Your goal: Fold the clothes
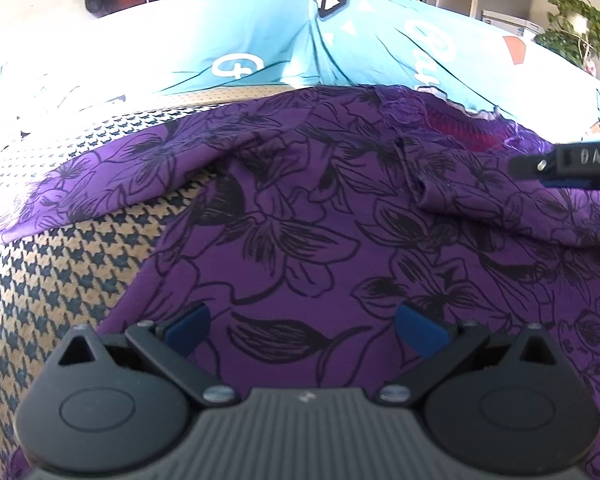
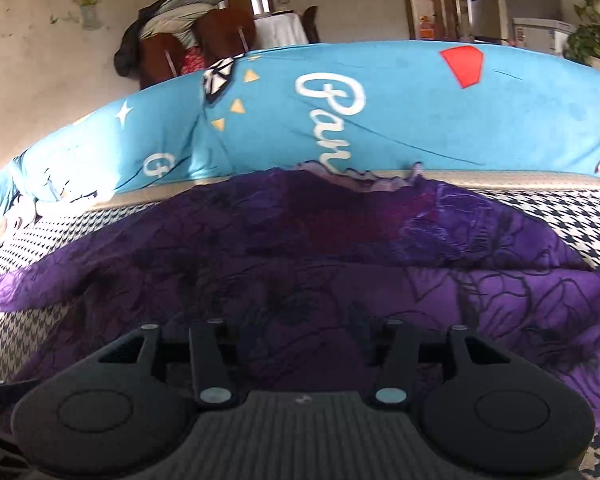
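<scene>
Here, one purple floral garment point(image 1: 300, 208) is seen, spread over a houndstooth-patterned surface point(image 1: 60, 272), with one turquoise printed cover point(image 1: 260, 32) draped behind it. Two grippers are counted. The left gripper point(image 1: 302, 330) is held just above the fabric, its two blue pads point(image 1: 188, 328) set wide apart with nothing pinched between them. In the left wrist view, only a dark finger of the right gripper point(image 1: 568, 166) is caught at the right edge, the rest being cut off. In the right wrist view, the right gripper point(image 2: 304, 344) is seen with its linkage arms parted to a middling gap; its fingertips are lost in shadow against the dark cloth, so contact with the fabric cannot be told, though no cloth is seen gripped.

The garment's lower end is hidden beneath both gripper bodies, and its right part runs out of frame. A lace-trimmed neckline point(image 1: 440, 120) with a reddish lining is pointed away from the cameras, toward the turquoise cover, so the long axis is taken to run from the grippers to the back edge. One sleeve point(image 1: 80, 192) is laid out to the left, and a fold is raised across the cloth on the right side. Two brown chairs point(image 2: 196, 44) and one potted plant point(image 1: 576, 28) are made out in the room behind.
</scene>
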The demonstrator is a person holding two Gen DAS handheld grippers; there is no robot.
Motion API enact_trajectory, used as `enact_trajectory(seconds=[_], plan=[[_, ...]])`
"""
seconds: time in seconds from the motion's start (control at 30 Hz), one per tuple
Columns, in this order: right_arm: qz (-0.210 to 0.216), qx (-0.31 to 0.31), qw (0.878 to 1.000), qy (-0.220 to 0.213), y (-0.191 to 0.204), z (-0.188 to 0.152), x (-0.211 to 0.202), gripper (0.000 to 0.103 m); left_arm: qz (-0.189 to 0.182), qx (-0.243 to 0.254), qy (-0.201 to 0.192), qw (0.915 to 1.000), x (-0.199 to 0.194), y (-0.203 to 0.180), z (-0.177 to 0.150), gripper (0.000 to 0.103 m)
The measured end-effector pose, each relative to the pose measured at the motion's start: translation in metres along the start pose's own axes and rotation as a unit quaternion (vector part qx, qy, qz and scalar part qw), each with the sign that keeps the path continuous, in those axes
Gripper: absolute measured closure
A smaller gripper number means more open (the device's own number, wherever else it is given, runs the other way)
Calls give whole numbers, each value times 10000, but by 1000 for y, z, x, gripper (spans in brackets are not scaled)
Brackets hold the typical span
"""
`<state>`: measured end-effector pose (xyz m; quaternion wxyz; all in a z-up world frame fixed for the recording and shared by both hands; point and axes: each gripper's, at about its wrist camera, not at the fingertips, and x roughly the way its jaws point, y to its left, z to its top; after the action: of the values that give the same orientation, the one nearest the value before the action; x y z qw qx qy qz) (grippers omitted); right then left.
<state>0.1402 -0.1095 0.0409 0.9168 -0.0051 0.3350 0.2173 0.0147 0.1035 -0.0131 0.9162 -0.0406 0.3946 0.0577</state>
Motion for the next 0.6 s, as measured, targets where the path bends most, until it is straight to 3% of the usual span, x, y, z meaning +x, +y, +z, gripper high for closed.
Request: enact_trajectory(seconds=[0.23, 0.53, 0.57, 0.6], plan=[[116, -1308, 9913, -16, 59, -20, 11, 36, 36, -103, 4, 9999, -2, 7, 1, 0], [-319, -1901, 9811, -156, 78, -27, 31, 37, 70, -164, 62, 9998, 0, 12, -2, 0], [-350, -1897, 9811, -149, 78, -27, 34, 38, 71, -165, 65, 9998, 0, 13, -2, 0], [-334, -1858, 9819, -144, 77, -27, 36, 47, 71, -162, 67, 9998, 0, 13, -2, 0]])
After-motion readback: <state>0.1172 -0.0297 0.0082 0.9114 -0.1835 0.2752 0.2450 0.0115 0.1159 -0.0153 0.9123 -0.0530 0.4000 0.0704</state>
